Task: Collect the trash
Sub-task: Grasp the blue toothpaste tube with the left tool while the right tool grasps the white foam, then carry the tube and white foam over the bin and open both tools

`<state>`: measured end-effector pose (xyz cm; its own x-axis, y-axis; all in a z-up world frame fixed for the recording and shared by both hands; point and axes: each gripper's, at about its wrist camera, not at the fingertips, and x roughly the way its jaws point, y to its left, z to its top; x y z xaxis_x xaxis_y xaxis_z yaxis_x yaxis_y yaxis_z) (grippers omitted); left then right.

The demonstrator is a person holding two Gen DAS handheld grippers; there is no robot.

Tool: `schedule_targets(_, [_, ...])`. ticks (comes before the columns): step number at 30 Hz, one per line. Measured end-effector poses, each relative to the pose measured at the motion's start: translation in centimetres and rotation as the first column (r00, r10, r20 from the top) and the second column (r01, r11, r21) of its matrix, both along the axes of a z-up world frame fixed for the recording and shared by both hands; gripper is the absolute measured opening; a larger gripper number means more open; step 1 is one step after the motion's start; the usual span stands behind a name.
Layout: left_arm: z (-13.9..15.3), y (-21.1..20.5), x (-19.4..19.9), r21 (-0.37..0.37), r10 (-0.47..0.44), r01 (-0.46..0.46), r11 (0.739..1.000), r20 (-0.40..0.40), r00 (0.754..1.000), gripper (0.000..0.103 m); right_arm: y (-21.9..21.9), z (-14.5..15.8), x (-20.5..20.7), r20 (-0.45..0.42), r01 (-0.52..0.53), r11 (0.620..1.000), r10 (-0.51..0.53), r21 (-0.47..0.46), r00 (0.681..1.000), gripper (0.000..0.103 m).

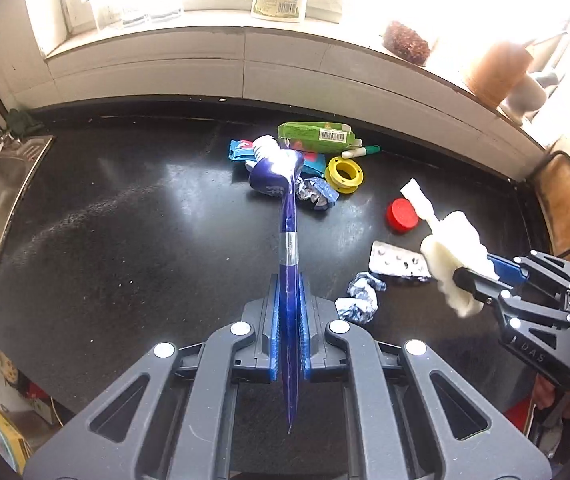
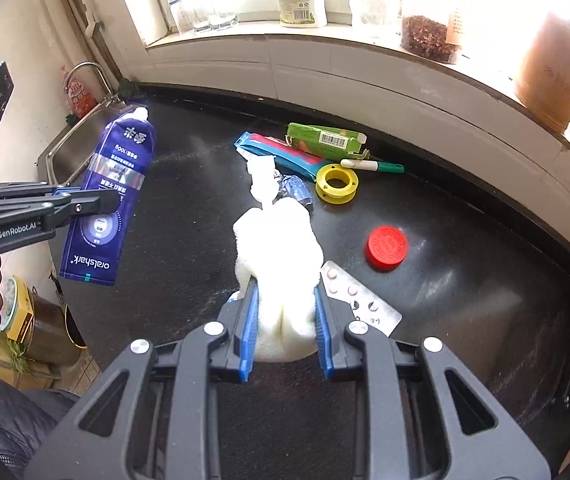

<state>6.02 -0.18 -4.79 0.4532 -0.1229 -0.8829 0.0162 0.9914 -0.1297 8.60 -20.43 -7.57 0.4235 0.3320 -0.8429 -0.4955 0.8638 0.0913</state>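
Left tongs [image 1: 289, 320] clamp a flattened blue toothpaste tube [image 2: 109, 196]; right tongs [image 2: 285, 320] squeeze a white foam piece [image 2: 281, 240]. Both are held clear above the counter [image 1: 125, 240]. Grips should stay firm during carrying; remaining litter, including the red cap [image 2: 387, 248], awaits collection.

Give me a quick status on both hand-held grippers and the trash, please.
Left hand-held gripper shut on blue toothpaste tube. Right hand-held gripper shut on white foam piece. Both lifted clear. Red cap, blister pack still on counter.
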Motion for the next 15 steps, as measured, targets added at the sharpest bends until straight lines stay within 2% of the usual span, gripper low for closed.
schedule_targets(8, [0.5,2.6,-3.1,0.025,0.005,-0.006,1.000,0.023,1.000,0.007,2.5,0.6,-1.9,0.022,-0.019,1.000,0.019,-0.012,1.000,0.025])
schedule_targets(15, [1.2,8.3,-6.5,0.068,0.095,-0.099,0.993,0.055,0.994,0.007,8.6,1.8,-2.8,0.047,-0.125,0.992,0.125,-0.002,0.991,0.025])
